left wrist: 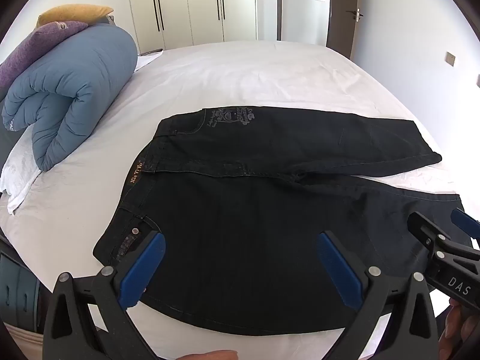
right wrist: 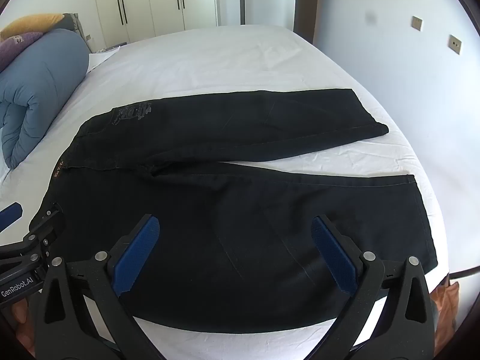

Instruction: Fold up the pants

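Left gripper [left wrist: 241, 265]: I am holding its fingers wide, gripping nothing, over the waist end.
Right gripper [right wrist: 235, 252]: I am holding its fingers wide, empty, over the near leg.
Pants [left wrist: 270, 210]: lying flat on the bed [left wrist: 240, 72], beneath and ahead of both.

Each gripper, the left gripper [left wrist: 241, 265] and the right gripper [right wrist: 235, 253], is matte black plastic with ribbed blue fingers [left wrist: 141, 270], round silver screws at the joints, and white lettering "DAS" and "GenRobot.AI" on the side.
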### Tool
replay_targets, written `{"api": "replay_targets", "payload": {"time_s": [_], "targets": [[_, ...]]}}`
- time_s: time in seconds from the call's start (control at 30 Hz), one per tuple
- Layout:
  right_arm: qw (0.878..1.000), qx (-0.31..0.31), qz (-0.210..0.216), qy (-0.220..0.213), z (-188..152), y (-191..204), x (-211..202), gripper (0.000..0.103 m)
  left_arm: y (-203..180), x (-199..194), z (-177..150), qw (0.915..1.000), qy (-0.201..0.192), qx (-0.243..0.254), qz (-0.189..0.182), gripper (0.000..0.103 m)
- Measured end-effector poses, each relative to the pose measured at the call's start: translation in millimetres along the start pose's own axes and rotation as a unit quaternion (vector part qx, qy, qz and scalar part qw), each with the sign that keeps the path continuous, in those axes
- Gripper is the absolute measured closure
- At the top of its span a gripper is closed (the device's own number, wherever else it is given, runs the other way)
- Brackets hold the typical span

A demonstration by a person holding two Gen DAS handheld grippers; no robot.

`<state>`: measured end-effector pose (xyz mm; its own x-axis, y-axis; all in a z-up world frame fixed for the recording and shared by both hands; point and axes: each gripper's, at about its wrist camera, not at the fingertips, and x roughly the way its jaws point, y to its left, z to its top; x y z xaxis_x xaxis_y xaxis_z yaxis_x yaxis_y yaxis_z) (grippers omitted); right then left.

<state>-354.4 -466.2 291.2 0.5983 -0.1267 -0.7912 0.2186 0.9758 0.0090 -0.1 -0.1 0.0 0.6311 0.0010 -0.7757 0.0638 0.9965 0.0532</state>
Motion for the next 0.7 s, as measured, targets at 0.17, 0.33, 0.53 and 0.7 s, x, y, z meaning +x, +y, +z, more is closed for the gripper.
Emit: {"api": "replay_targets", "payload": {"time_s": [0.17, 0.33, 0.53, 0.7], "targets": [[1.000, 0.001, 0.003, 0.000, -1.3, 0.1, -1.1, 0.000, -0.8, -0.5, -0.2, 1.0000, 0.000, -0.003, 0.003, 0.000], [1.000, -0.001, 0.006, 0.002, -4.3, 0.8, 0.6, 0.000, -3.9, -1.3, -0.3, 1.0000, 0.000, -0.001, 0.001, 0.000], [1.000, -0.003, 0.006, 0.002, -7.3, 2.0, 0.7, 0.000, -1.0, 0.0, -2.0, 1.0000, -0.001, 0.000, 0.001, 0.000], [1.000, -0.004, 0.003, 0.004, -5.8, 4.5, 3.8, 0.000, 0.3, -1.4, -2.2, 1.0000, -0.002, 0.002, 0.002, 0.000]]}}
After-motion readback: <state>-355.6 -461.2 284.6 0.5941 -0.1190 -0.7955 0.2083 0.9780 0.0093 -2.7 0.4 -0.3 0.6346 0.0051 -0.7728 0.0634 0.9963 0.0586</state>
